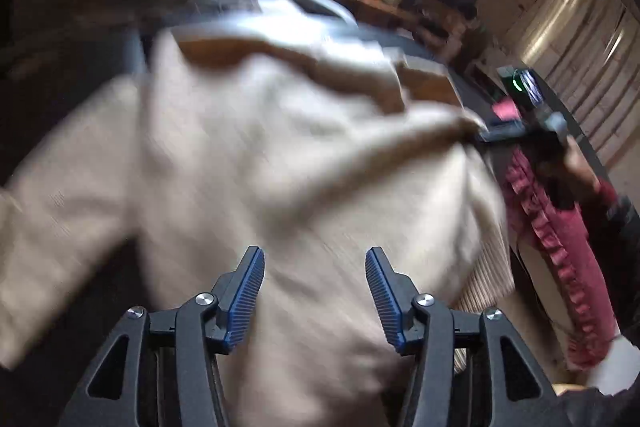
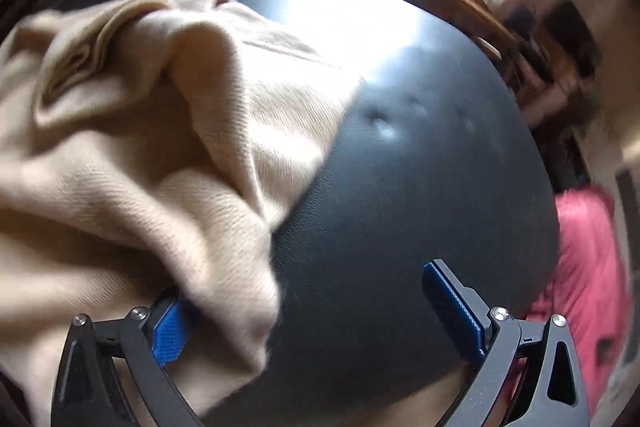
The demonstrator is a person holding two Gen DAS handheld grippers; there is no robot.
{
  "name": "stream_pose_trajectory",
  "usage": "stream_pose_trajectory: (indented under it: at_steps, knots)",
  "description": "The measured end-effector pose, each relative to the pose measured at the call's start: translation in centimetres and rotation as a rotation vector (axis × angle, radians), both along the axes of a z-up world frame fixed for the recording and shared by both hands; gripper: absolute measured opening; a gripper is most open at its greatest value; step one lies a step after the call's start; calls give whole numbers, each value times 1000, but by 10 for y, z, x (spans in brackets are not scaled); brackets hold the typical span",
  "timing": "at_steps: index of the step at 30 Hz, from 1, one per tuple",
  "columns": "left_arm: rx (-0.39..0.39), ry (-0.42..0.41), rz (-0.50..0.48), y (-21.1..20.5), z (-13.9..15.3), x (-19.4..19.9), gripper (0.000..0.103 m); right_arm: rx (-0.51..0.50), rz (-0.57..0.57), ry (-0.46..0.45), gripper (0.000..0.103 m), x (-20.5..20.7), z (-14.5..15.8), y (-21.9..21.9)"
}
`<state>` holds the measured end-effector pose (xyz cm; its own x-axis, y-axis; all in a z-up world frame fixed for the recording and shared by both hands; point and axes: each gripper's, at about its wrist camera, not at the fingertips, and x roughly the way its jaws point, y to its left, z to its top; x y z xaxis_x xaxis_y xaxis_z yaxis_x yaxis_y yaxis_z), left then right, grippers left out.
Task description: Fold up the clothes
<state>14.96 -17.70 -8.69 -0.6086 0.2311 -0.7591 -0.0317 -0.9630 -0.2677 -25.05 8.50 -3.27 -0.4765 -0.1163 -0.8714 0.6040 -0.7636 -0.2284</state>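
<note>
The beige knit sweater (image 1: 256,163) lies rumpled on a black padded surface (image 2: 420,187), directly ahead of the left gripper (image 1: 315,291) and ahead-left of the right gripper (image 2: 304,311). It is not flat: a thick ridge of cloth runs across its body, and one sleeve trails off to the left of the left tool.

Left gripper: jaws parted, nothing between the pads, poised over the sweater's lower body.

Right gripper: in its own view the jaws stand wide apart, with a lobe of knit draped over the left finger. The left wrist view shows this tool at the far right, at the end of the ridge; whether cloth is pinched there is uncertain (that view is heavily motion-blurred).

Procedure note: the scene fits either spreading the garment before a fold or carrying a fold across. In both cases, take the cloth at an edge or seam, not mid-panel; keep both tools level; draw the knit taut only enough to remove slack, since loose knit stretches.

Containers: none visible. A pink ruffled garment (image 1: 560,239) lies to the right of both tools, off the padded surface.
</note>
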Motion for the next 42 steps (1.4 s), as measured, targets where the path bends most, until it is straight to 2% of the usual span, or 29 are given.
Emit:
stream_pose_trajectory:
  at_steps: [3, 5, 7, 10, 11, 15, 18, 21, 27, 29, 31, 33, 34, 38, 40, 42]
  knots:
    - [-87, 26, 92, -40, 6, -29, 54, -143, 62, -30, 103, -3, 26, -3]
    - [-111, 2, 138, -64, -1, -47, 54, -239, 103, -50, 103, -6, 43, -6]
    - [-153, -30, 174, -81, -14, -59, 53, -294, 187, -111, 103, 9, 44, -30]
    - [-177, -94, 230, -107, -38, -54, 54, -267, 312, -165, 103, 20, 26, -77]
    - [-182, -86, 244, -115, -43, -48, 56, -248, 338, -173, 103, 28, 19, -93]
    - [-212, -63, 346, -148, -52, -9, 58, -213, 334, -175, 103, 43, -10, -135]
    - [-189, -72, 450, -183, -56, 20, 59, -271, 313, -126, 103, 34, -11, -159]
    - [-263, -104, 551, -210, -60, 35, 63, -316, 308, -117, 103, 25, -10, -186]
    - [-291, -165, 746, -276, -67, 51, 65, -327, 385, -124, 103, 41, -7, -257]
    - [-297, -190, 787, -289, -66, 50, 65, -357, 419, -159, 103, 47, -3, -271]
    - [-257, -203, 810, -292, -62, 46, 57, -433, 420, -203, 103, 39, 3, -256]
    - [-209, -160, 816, -283, -49, 47, 54, -524, 405, -247, 103, 25, 10, -231]
    - [-171, -114, 804, -276, -40, 49, 55, -569, 397, -269, 103, 17, 13, -218]
    - [14, 74, 715, -241, -8, 52, 59, -751, 363, -356, 103, -11, 26, -167]
    - [156, 135, 648, -228, -4, 42, 59, -842, 344, -399, 103, -25, 33, -142]
    - [209, 155, 593, -211, -7, 26, 59, -939, 308, -440, 103, -43, 38, -119]
